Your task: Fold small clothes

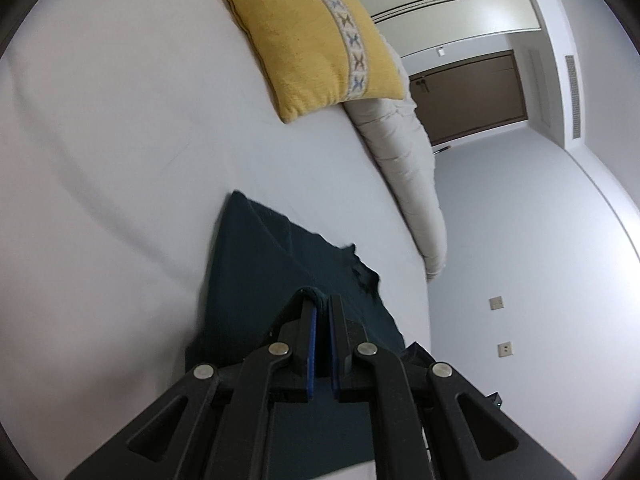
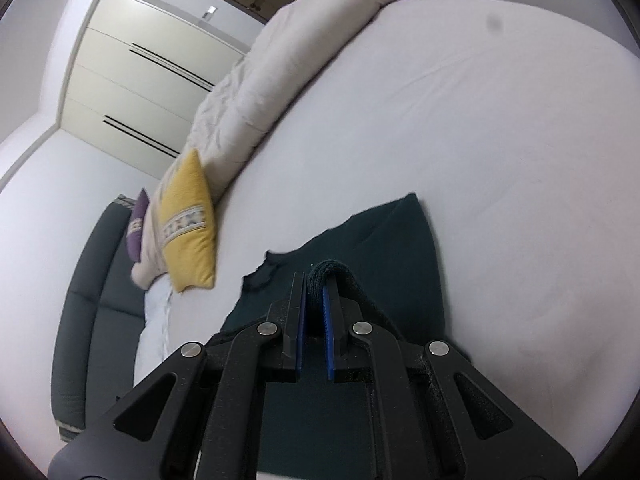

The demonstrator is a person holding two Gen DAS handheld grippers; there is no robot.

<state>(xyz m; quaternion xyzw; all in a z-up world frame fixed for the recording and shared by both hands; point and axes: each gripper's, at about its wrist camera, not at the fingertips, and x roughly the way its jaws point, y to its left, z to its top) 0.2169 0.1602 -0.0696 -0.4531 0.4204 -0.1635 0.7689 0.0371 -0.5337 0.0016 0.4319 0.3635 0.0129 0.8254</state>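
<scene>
step: mid-fold, dark green garment on bed
left claw: clenched on garment edge
right claw: clenched on garment edge
next: probably lay both edges evenly, then release

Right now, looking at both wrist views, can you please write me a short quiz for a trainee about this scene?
1. True or false: both grippers are shut on the dark green garment.
2. What colour is the cushion lying on the bed? A) yellow B) red C) black
3. Fill in: the rolled beige duvet lies along the bed's ____.

Key: 1 true: left gripper and right gripper each pinch a fold. 2 A. 3 edge.
</scene>
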